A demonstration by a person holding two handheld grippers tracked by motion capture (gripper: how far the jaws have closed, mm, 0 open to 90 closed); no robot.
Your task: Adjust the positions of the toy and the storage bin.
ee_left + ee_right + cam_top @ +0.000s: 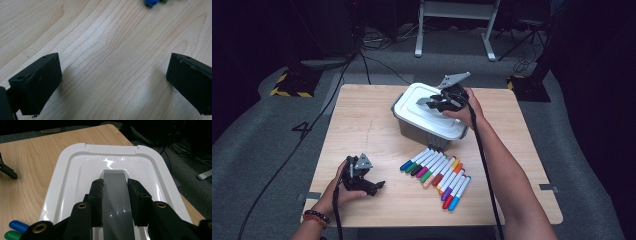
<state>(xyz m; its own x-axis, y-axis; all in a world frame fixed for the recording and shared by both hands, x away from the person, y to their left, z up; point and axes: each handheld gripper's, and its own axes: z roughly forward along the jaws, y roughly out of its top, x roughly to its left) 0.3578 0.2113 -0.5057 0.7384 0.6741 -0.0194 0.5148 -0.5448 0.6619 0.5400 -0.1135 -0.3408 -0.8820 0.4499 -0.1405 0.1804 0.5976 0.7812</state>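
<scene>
A grey box [428,131] with a white lid [410,104] stands at the table's back centre. A grey handle [115,197] runs along the middle of the lid [67,172]. My right gripper [432,103] reaches over the lid from the right. Its jaws [115,183] stand on either side of the handle with the pads pressed against its edges. Several coloured markers [437,175] lie in a row in front of the box. Near the front left corner my left gripper [377,186] rests low over bare wood, its jaws [113,75] wide apart with nothing between them.
The wooden table [362,125] has bare room on its left half. A blue marker cap [151,2] lies ahead of the left gripper. Blue [18,226] and green [11,235] caps lie beside the box. Grey carpet, cables and a white desk frame [457,25] surround the table.
</scene>
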